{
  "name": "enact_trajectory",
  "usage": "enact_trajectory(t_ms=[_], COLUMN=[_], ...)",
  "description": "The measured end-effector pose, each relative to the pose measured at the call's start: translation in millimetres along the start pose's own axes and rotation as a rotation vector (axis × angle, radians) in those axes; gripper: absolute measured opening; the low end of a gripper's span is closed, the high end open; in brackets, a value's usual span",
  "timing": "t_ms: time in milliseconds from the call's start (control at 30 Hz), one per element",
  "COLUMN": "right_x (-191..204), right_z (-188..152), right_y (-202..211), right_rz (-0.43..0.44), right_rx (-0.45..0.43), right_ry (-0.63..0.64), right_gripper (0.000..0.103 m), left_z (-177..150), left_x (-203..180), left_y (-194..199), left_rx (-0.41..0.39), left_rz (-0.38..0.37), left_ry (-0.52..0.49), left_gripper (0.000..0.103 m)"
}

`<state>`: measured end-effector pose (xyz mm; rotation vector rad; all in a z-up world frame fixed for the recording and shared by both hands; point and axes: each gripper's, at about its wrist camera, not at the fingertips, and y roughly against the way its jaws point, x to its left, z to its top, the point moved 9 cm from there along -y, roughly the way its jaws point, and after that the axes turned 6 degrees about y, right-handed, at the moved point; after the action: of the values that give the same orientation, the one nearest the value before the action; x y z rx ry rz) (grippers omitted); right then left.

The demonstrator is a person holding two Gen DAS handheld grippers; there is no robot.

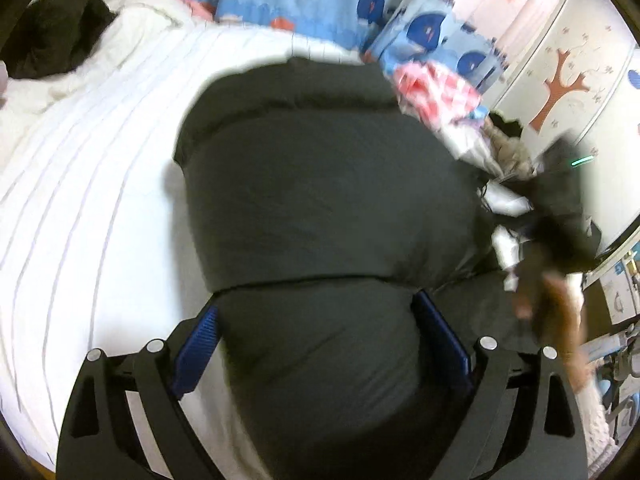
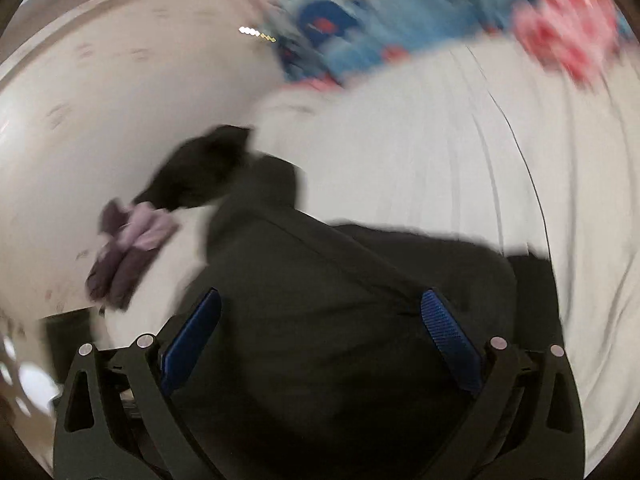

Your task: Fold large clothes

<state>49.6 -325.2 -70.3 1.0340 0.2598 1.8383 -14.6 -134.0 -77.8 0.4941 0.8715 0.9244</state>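
Black tool [image 1: 316, 330] frames — ribbed blue pads [image 1: 198, 350], silver screws.

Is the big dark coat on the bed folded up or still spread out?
Folded, at least partly. In the left wrist view the dark coat forms a compact padded block on the white bedsheet, with a crease line across it and no sleeves sticking out.

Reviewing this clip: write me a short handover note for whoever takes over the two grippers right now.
Left gripper: jaws wide open, above the dark grey garment, nothing held.
Right gripper: jaws open, also over the garment, nothing held; its view is blurred.
Things: the garment lies in a roughly folded block on the white striped bedsheet. A black item sits at the far corner, a pink checked cloth by the whale-print bedding.
Done: the garment looks partly folded.
Left: probably another fold or tidying; I cannot tell if the other clothes are part of the job.
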Motion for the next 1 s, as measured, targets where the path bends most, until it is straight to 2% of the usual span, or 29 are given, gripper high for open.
enact_trajectory(t_ms=[100,167,267,333,433,500,633,733,800,900,967,1000], right_x=[-31.3,-41.3,-52.7,-64.0,-79.6,-86.5,-91.0,-81.9,-66.6,-28.0,-15.2,-21.2], right_z=[-11.6,-18.0,-19.1,-24.6,-26.6,-27.6,-26.8,-28.0,-25.6,-29.3,-41.8,-53.8], right_y=[-3.9,-6.8,-11.7,-13.5,-25.8,-35.8,-39.1,-17.7,6.1,46.9,53.2,43.8], right_rz=[-0.001,-0.02,-0.032,-0.046,-0.062,-0.073,-0.07,-0.072,-0.069,-0.042,-0.073,-0.145], right_rx=[0.001,0.004,0.007,0.005,0.004,0.008,0.045,0.051,0.011,-0.052,-0.032,0.032], right_ry=[-0.068,-0.068,-0.076,-0.08,-0.085,-0.085,-0.099,-0.109,-0.07,0.081,0.169,0.2], right_gripper=[0.097,0.097,0.097,0.097,0.096,0.096,0.096,0.096,0.096,0.096,0.096,0.096], left_z=[18.1,26.2,24.4,23.7,18.0,18.0,11.7,12.4,12.5,8.8,3.0,-6.9], left_x=[-5.3,-3.4,11.0,15.7,32.0,33.1,33.2,30.4,26.3,7.8,0.8,0.2], left_y=[11.5,8.5,-9.1,-33.6,-50.2,-58.9,-61.3,-45.9,-18.9,6.0,3.1,-5.8], left_rx=[-0.074,-0.086,-0.055,-0.023,0.015,0.029,0.06,0.055,-0.004,-0.045,-0.032,0.0], left_rz=[0.028,0.028,0.042,0.039,-0.005,-0.001,0.031,0.08,0.108,0.094,0.103,0.111], left_ry=[-0.038,-0.041,-0.031,-0.009,0.046,0.043,0.025,-0.003,-0.031,-0.087,-0.122,-0.138], left_gripper=[0.089,0.089,0.09,0.097,0.098,0.098,0.098,0.097,0.097,0.097,0.097,0.097])
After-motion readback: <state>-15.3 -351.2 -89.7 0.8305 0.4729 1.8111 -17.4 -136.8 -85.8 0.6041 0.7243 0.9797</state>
